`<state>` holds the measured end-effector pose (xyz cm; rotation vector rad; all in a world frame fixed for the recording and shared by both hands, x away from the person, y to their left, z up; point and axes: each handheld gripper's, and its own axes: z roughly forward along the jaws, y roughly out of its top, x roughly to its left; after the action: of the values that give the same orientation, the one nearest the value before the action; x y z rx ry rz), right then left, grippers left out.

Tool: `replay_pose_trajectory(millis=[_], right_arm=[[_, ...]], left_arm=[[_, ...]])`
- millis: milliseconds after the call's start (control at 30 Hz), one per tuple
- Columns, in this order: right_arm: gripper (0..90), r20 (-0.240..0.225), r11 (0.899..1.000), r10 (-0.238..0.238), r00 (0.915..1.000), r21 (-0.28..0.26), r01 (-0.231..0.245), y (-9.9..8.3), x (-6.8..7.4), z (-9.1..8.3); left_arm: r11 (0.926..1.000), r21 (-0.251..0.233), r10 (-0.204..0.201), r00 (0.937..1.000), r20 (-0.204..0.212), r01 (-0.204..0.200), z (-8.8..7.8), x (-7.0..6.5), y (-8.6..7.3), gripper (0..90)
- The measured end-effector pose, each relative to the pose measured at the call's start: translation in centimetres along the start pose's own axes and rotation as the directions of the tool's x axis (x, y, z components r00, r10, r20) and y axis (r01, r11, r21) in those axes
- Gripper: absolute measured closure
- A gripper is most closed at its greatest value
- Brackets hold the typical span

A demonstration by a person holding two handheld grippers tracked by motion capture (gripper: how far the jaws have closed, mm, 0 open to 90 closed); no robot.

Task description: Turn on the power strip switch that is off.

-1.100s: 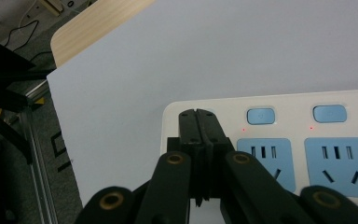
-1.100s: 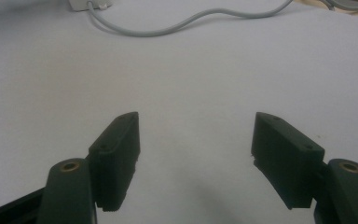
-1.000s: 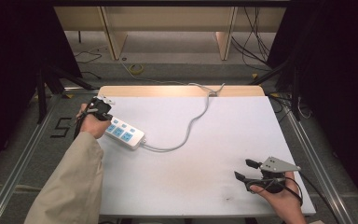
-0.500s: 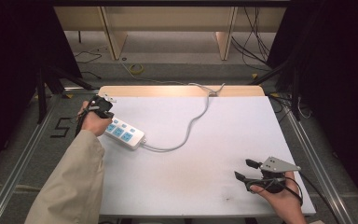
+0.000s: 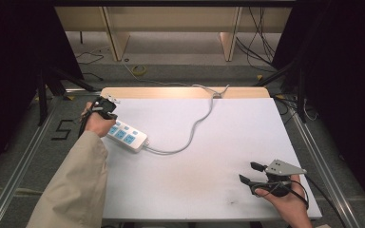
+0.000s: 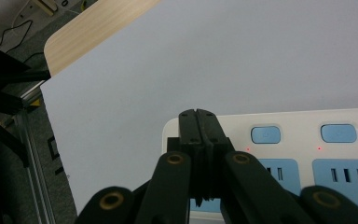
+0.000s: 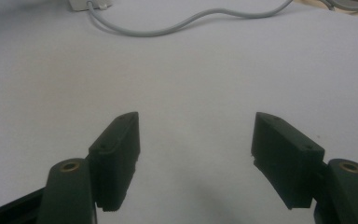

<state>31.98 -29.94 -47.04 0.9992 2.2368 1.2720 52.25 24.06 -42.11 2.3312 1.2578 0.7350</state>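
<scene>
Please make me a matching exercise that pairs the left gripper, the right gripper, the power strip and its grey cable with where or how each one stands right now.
Things:
1. left gripper
2. right gripper
3. power strip
4. grey cable

States:
A. runs in a curve to the table's far edge
B. jaws wide apart over bare table, near the front right corner
C. lies at the table's left side, blue sockets facing up
D. jaws pressed together, tips over the strip's end

Pairs: 1-D, 2-B, 3-C, 4-A
</scene>
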Motion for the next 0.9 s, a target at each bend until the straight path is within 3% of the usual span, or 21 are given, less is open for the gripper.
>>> replay_pose_trajectory(millis=[900], right_arm=[[33.4,0.002,1.000,0.000,1.0000,-0.002,0.000,0.00,-0.03,-0.01]], left_arm=[[0.9999,0.013,-0.005,1.0000,0.007,0.005,0.96,-0.04,0.45,89.8]])
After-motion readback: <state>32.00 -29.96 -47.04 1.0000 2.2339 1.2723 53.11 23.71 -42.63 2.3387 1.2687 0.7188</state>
